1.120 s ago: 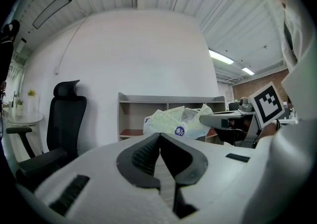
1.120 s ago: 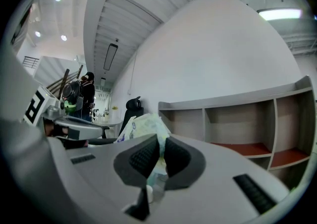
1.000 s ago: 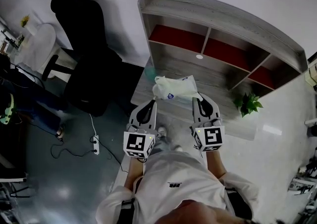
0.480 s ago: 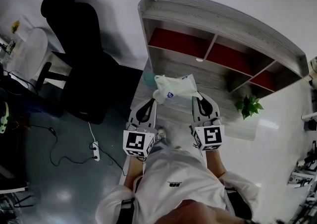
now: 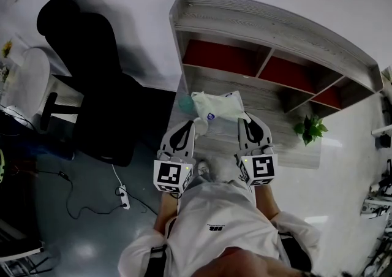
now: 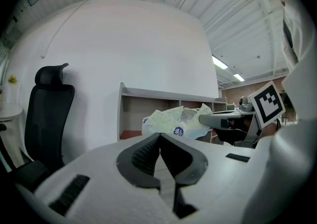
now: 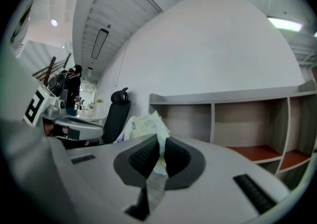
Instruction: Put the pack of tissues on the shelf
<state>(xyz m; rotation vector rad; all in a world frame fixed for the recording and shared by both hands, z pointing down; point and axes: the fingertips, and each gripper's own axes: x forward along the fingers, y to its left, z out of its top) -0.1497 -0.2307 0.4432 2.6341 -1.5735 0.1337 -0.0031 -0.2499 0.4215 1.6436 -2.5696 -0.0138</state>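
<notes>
The pale green pack of tissues (image 5: 215,106) hangs in front of the grey shelf (image 5: 269,24), above its lower board. My right gripper (image 5: 243,120) is shut on the pack's right end; in the right gripper view the wrapper's edge (image 7: 158,161) is pinched between the pads and the pack (image 7: 142,126) bulges beyond them. My left gripper (image 5: 192,124) stays just left of the pack, shut with nothing between its fingers (image 6: 148,151). In the left gripper view the pack (image 6: 173,123) floats ahead before the shelf (image 6: 148,94).
The shelf has red-floored compartments (image 5: 217,56) under a grey top board. A black office chair (image 5: 92,92) stands left of it. A small green plant (image 5: 309,129) sits at the shelf's right end. A power strip (image 5: 124,195) and cable lie on the floor.
The pack stays pinched in my right gripper and has edged slightly toward the shelf. The chair and the white table have slid left in the head view.
</notes>
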